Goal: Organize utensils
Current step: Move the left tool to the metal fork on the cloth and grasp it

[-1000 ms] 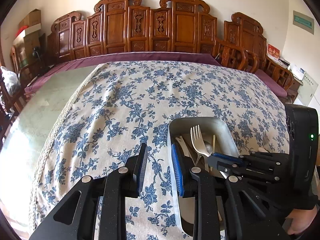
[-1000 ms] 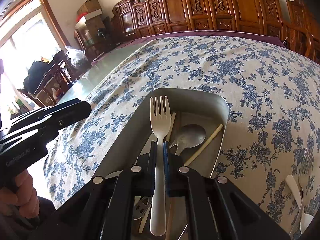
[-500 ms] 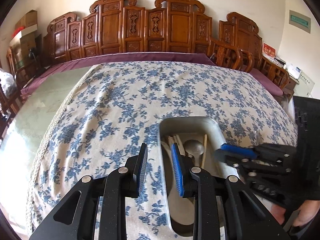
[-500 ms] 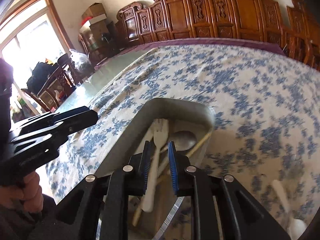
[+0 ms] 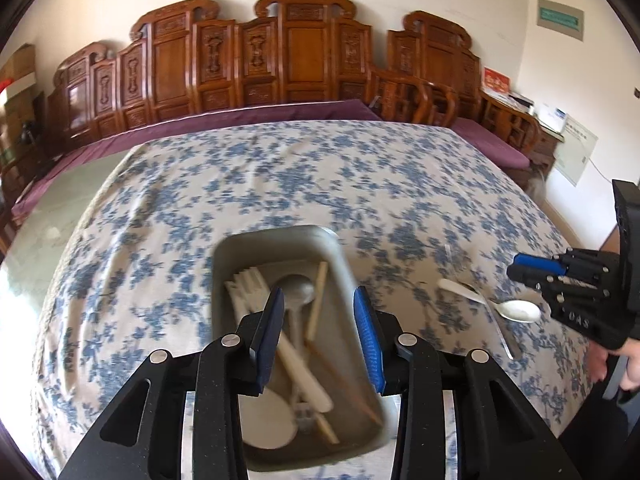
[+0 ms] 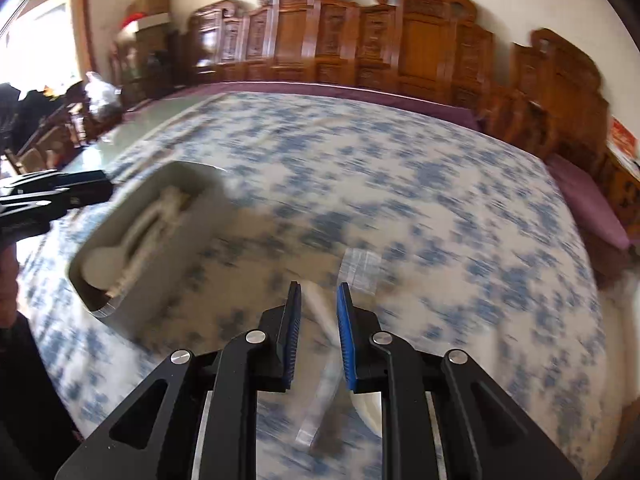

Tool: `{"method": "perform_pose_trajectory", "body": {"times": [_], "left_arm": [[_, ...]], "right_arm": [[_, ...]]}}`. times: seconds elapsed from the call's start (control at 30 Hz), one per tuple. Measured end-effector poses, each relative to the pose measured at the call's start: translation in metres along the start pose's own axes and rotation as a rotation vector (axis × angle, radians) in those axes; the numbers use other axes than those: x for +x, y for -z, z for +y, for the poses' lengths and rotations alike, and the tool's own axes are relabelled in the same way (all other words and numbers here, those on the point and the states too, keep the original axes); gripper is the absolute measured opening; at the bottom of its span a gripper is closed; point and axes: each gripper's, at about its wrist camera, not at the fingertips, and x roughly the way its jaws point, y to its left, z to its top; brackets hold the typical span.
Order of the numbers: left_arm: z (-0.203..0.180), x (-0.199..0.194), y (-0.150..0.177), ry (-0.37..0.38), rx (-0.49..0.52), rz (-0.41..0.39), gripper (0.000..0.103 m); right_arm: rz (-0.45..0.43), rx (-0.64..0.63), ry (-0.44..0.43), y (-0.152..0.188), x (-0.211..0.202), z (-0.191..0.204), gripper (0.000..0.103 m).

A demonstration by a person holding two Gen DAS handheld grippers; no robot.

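Left gripper: fingers spread, empty, above the grey tray containing fork, spoons and chopsticks. Right gripper: fingers parted, empty, over a clear utensil lying on the floral tablecloth. White spoon lies on the table right of the tray.

motion blur smears the tray contents and the tablecloth pattern.

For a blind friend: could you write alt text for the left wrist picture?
An open left gripper hovers over a grey tray of utensils on a blue-flowered tablecloth. Right of it lie a white spoon and the right gripper.
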Motion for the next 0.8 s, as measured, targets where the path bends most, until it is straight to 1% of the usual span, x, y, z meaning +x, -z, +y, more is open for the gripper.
{"method": "perform_pose_trajectory", "body": {"times": [0.13,0.17,0.23,0.27,0.37,0.47,0.6,0.8], "left_arm": [[-0.025,0.0,0.004,0.025,0.029,0.001,0.035],[-0.032,0.0,0.005,0.029,0.037,0.001,0.035],[-0.042,0.001,0.007,0.034,0.052,0.004,0.035],[-0.049,0.003,0.008,0.036,0.062,0.007,0.035],[-0.063,0.008,0.011,0.04,0.081,0.022,0.035],[-0.081,0.016,0.014,0.051,0.095,0.045,0.035],[-0.102,0.027,0.016,0.073,0.107,0.076,0.035],[-0.131,0.052,0.019,0.096,0.109,0.131,0.035]], "right_arm": [[0.005,0.063,0.053,0.02,-0.001,-0.032,0.021],[0.005,0.075,0.061,0.023,-0.001,-0.037,0.022],[0.006,0.111,0.076,0.033,0.0,-0.051,0.029],[0.01,0.127,0.074,0.037,0.001,-0.055,0.029],[0.029,0.119,0.108,0.048,0.009,-0.065,0.029],[0.043,0.13,0.095,0.052,0.015,-0.073,0.029],[0.057,0.106,0.072,0.056,0.024,-0.073,0.029],[0.058,0.101,0.04,0.058,0.026,-0.075,0.029]]}}
